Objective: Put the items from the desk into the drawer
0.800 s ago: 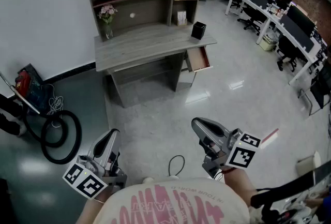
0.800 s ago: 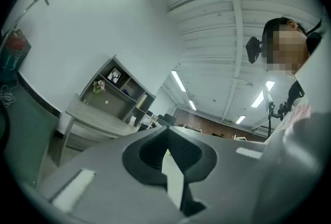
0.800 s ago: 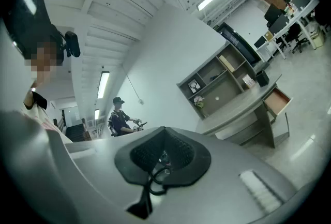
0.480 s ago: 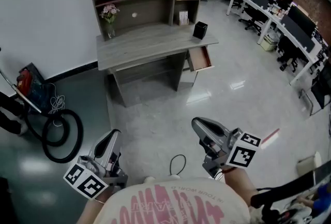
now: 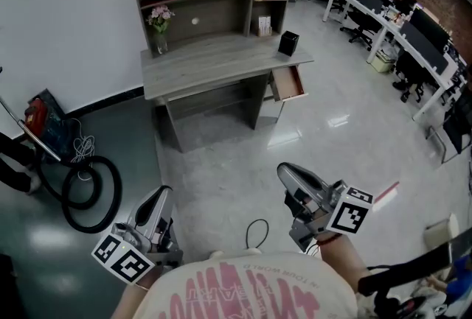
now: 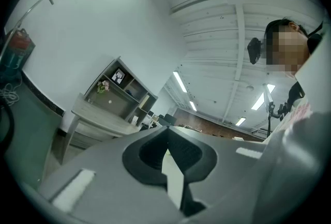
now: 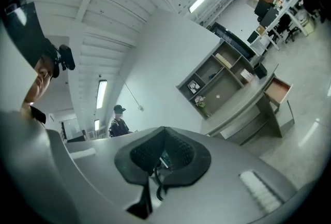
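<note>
The grey desk [image 5: 221, 60] with a shelf unit stands far ahead across the floor. Its drawer [image 5: 286, 83] at the right end is pulled open. On the desktop sit a black box [image 5: 288, 43] and a vase of flowers [image 5: 159, 19]. My left gripper [image 5: 158, 200] and right gripper [image 5: 289, 174] are held low, close to my body and well short of the desk. Both have their jaws together with nothing between them. The desk [image 7: 243, 101] and the open drawer [image 7: 279, 89] show small past the right gripper [image 7: 161, 153], and the desk [image 6: 98, 114] shows past the left gripper [image 6: 166, 150].
A black hose coil [image 5: 92, 192] and a red device [image 5: 33, 118] lie on the floor at left. A thin cable loop [image 5: 254, 233] lies by my feet. Rows of office desks and chairs [image 5: 398, 30] fill the right side. A person [image 7: 120, 119] stands in the distance.
The head view has shifted slightly, so the desk sits a little further right in the picture. Both grippers stay shut and have hardly moved.
</note>
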A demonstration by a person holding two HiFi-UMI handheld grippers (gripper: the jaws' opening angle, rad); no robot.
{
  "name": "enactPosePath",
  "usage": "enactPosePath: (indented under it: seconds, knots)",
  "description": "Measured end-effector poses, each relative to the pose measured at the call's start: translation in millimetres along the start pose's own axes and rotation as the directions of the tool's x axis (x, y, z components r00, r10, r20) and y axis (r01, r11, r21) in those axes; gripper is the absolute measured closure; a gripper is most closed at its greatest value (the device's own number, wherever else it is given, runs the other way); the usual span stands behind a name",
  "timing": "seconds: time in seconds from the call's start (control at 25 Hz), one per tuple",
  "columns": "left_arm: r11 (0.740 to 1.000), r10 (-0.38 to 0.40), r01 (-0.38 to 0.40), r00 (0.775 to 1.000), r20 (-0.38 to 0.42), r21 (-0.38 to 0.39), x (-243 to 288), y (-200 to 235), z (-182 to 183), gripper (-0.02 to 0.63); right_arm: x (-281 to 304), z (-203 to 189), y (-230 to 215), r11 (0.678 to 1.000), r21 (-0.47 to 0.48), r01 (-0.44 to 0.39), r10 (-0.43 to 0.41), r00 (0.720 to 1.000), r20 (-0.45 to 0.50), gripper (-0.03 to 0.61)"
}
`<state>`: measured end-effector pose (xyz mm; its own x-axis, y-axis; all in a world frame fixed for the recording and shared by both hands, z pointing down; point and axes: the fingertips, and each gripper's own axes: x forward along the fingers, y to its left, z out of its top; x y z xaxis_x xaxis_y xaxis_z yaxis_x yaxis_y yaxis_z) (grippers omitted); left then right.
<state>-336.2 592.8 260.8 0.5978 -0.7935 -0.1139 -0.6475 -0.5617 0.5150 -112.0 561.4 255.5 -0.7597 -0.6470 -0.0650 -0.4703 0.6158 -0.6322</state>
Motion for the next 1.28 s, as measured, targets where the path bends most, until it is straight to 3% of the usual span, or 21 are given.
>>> enactPosePath:
  seconds: [0.56, 0.84, 1.08, 1.28]
  knots:
    - [0.996, -0.094, 0.094, 0.991, -0.091, 0.001, 2, 36, 7, 0.594, 26, -21, 9, 0.998, 0.028, 0.057, -0.059, 0.995, 0.077, 0.574]
    - [0.986, -0.162, 0.166, 0.978, -0.133, 0.02, 8, 40, 8, 0.594, 45, -23, -4, 0.993, 0.049, 0.104, -0.106, 0.993, 0.059, 0.574]
    - [0.992, -0.125, 0.121, 0.982, -0.142, -0.035, 16, 60, 3, 0.594, 64, -32, -13, 0.995, 0.0, 0.097, -0.097, 0.995, -0.032, 0.574]
    - [0.992, -0.127, 0.123, 0.983, -0.135, -0.034, 34, 65, 5, 0.594, 77, -14, -31, 0.998, 0.025, 0.065, -0.065, 0.998, -0.011, 0.574]
